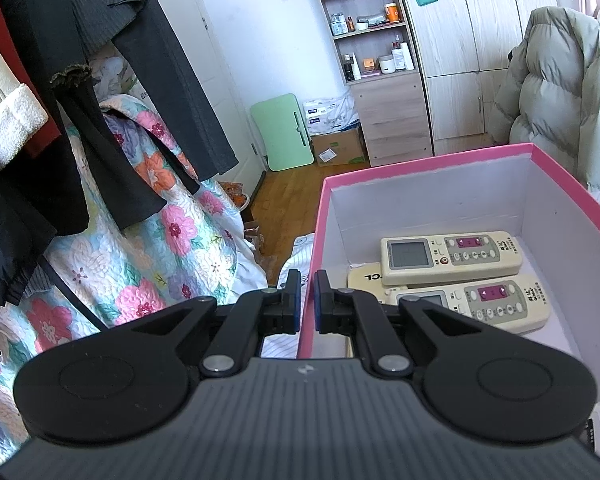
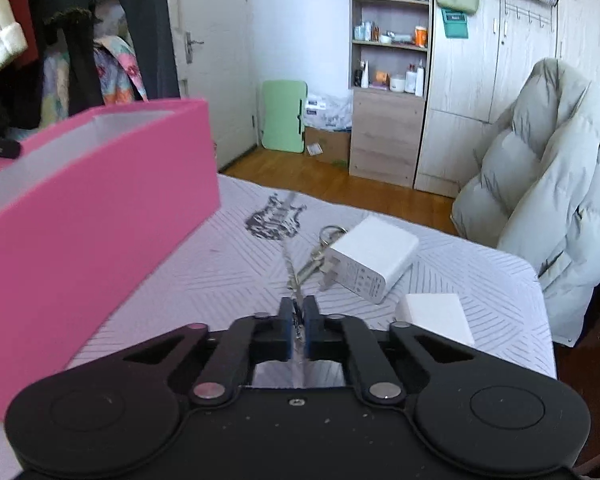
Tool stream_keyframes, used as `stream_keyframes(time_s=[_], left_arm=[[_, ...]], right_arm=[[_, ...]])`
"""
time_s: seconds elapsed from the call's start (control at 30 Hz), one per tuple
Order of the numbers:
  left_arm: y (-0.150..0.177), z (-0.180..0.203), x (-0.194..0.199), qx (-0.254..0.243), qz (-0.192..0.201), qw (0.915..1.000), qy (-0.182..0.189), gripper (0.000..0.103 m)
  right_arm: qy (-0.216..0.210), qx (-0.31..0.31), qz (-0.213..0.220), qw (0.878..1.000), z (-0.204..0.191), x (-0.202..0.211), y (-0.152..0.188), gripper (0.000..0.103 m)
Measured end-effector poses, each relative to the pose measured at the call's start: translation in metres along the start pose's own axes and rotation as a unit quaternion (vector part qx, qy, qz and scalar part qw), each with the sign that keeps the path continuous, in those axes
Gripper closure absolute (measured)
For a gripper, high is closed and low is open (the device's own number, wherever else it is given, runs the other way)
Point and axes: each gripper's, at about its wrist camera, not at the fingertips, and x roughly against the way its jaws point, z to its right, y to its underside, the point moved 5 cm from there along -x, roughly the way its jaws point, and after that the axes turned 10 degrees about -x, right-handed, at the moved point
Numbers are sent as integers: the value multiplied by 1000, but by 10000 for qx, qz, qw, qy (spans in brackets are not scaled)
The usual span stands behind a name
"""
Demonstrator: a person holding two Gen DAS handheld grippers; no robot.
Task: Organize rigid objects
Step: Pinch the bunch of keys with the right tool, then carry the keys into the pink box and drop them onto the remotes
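Bedspread [image 2: 204,276]: keys [image 2: 312,260] between gripper pads [image 2: 286,328]

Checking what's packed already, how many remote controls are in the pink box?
3: two cream ones face up, one at the back, one nearer, and a third lying mostly hidden beneath them. More could be hidden.

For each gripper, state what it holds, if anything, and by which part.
The left gripper is shut on the side wall of the pink cardboard box at its rim. The right gripper pinches the silver metal keys by the near end.
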Motion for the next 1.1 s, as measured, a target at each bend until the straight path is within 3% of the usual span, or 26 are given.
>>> stream_keyframes(time_s=[0.4,0.53,0.83,1.1], left_arm=[[1,0,2,39,1,10000,-32,95],[1,-2,3,20,2,10000,-42,96],[1,-2,4,50,88,9999,-37,96],[1,-3,2,139,74,9999,-21,96]], right_arm=[[-747,-932,143,9927,-7,32,-7,98],[-809,-691,180,9942,-26,46,-22,98],[-1547,-57,481,9868,-91,81,-83,98],[-2017,165,33,9793,-160,33,-106,98]])
